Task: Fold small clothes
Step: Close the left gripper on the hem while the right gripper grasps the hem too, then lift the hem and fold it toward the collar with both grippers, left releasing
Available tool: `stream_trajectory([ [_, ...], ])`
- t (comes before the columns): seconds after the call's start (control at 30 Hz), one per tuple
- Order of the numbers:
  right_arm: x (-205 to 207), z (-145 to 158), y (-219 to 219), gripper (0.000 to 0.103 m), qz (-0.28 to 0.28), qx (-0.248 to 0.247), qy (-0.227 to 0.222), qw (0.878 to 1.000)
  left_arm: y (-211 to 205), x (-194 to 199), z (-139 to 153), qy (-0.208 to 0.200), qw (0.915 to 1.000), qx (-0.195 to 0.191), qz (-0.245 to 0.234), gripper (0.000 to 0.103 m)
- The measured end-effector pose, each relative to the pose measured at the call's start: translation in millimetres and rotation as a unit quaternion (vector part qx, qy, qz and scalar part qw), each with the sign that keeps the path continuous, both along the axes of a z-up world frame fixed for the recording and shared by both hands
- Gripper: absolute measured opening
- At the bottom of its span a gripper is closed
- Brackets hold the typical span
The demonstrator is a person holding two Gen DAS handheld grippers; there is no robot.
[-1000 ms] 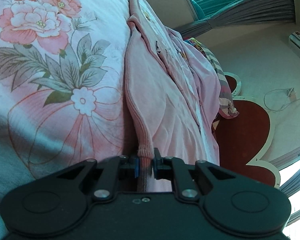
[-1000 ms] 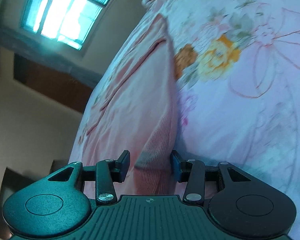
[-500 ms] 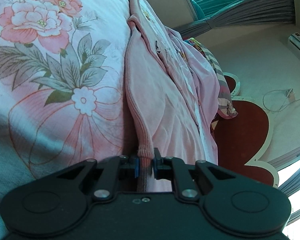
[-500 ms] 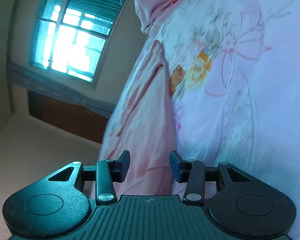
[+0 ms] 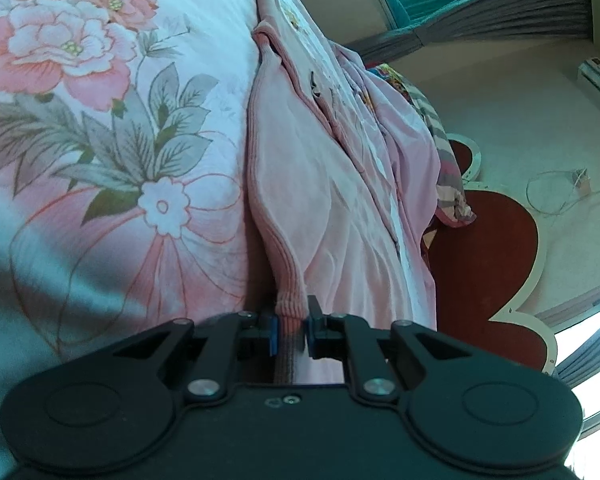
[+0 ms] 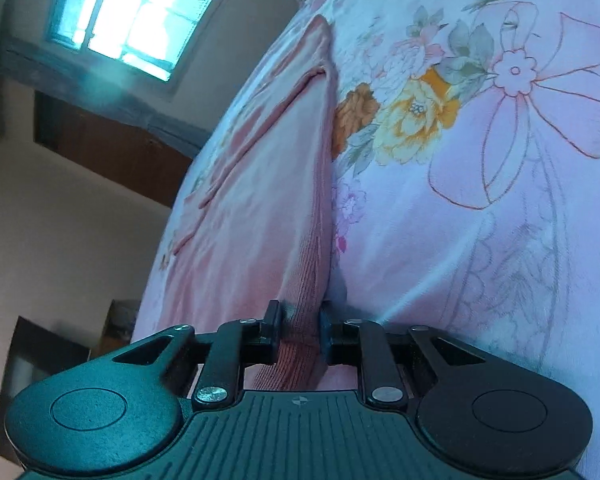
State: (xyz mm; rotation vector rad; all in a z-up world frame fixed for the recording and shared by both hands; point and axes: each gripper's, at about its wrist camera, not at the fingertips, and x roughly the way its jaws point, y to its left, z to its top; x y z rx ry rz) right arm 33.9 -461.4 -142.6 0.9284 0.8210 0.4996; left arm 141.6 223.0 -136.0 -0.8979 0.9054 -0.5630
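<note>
Pink ribbed cloth now sits clamped in our right tool (image 6: 299,322), which stood spread apart and clear of it half a second ago. Our left tool (image 5: 291,322) stays clenched on the other ribbed hem. The pink garment (image 5: 320,200) lies stretched and creased along the bed's floral sheet (image 5: 100,120), its ribbed trim (image 6: 304,280) darker than its body.
</note>
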Motion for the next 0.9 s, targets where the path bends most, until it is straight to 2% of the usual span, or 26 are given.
stream_trajectory([
  [0.17,12,-6,-2,0.019,0.005,0.016,0.004,1.0,-4,12,-1,0.003,1.0,-0.003,-0.006,0.013],
  [0.27,15,-1,2,0.019,0.016,0.005,-0.001,1.0,-10,13,3,-0.006,0.9997,0.019,-0.016,0.009],
  [0.37,11,10,2,0.015,0.017,0.008,-0.024,1.0,-8,11,8,-0.014,0.9999,-0.004,0.0,0.008],
  [0.53,23,52,-3,0.015,-0.005,0.027,-0.094,0.995,-2,27,39,-0.067,0.9961,-0.049,0.028,0.008],
  [0.67,76,87,-3,0.015,-0.018,0.044,-0.135,0.99,-6,80,68,-0.113,0.9894,-0.082,0.041,0.008],
  [0.77,142,108,0,0.015,-0.021,0.048,-0.15,0.987,-12,140,86,-0.134,0.9859,-0.09,0.043,0.008],
  [0.9,245,109,-4,0.015,-0.039,0.044,-0.134,0.989,-11,224,90,-0.138,0.9845,-0.086,0.065,0.008],
])
